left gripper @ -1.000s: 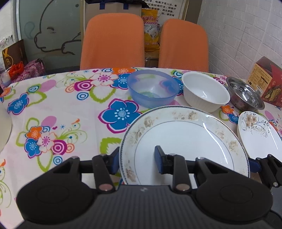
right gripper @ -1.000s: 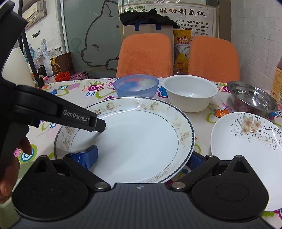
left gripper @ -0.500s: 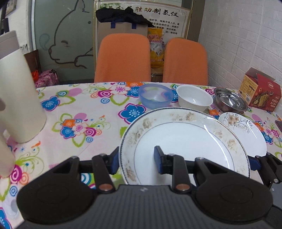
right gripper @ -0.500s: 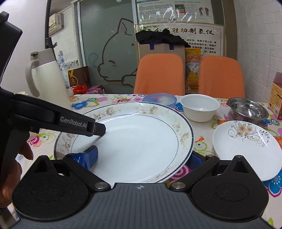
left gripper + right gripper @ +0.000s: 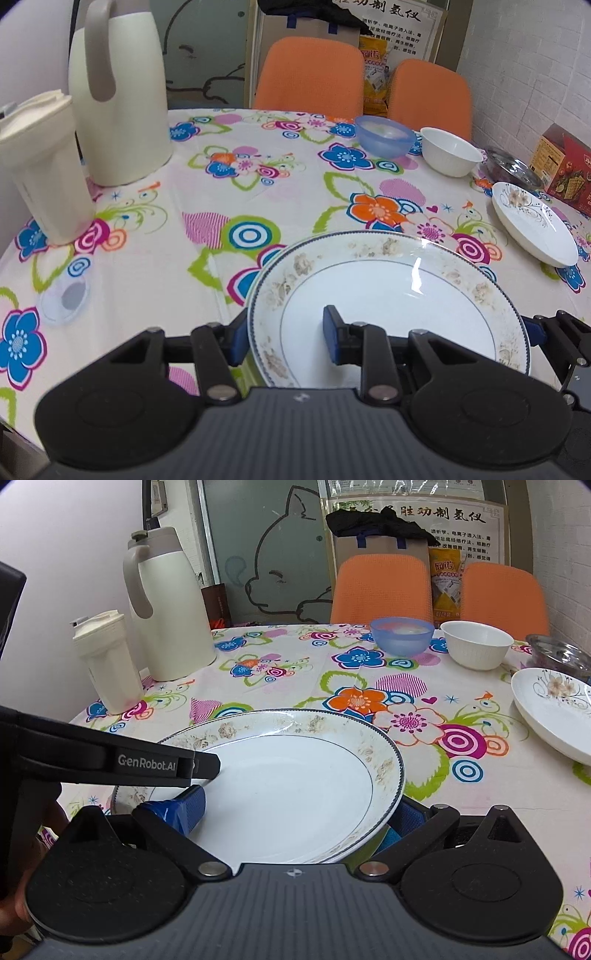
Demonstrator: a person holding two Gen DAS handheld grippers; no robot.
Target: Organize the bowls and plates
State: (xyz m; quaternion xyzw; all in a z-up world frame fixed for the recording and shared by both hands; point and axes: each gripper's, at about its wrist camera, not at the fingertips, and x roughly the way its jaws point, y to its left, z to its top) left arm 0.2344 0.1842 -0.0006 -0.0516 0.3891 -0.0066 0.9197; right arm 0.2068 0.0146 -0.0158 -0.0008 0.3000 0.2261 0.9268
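We have the large plate (image 5: 388, 295) gripped from both sides: our left gripper (image 5: 282, 334) pinches its left rim, one blue pad under the edge and one on the inner face, while our right gripper (image 5: 295, 812) does the same at the opposite rim, both closed down to the rim's thickness. The plate sits near the front edge of the flowered tablecloth (image 5: 258, 206), whether resting or just lifted we cannot tell. It looks like glazed ceramic: stiff, fairly heavy, slick and breakable, so we judge the rim the right place to hold, keeping it level. The small plate (image 5: 554, 705), blue bowl (image 5: 402, 635) and white bowl (image 5: 476, 644) sit well apart.
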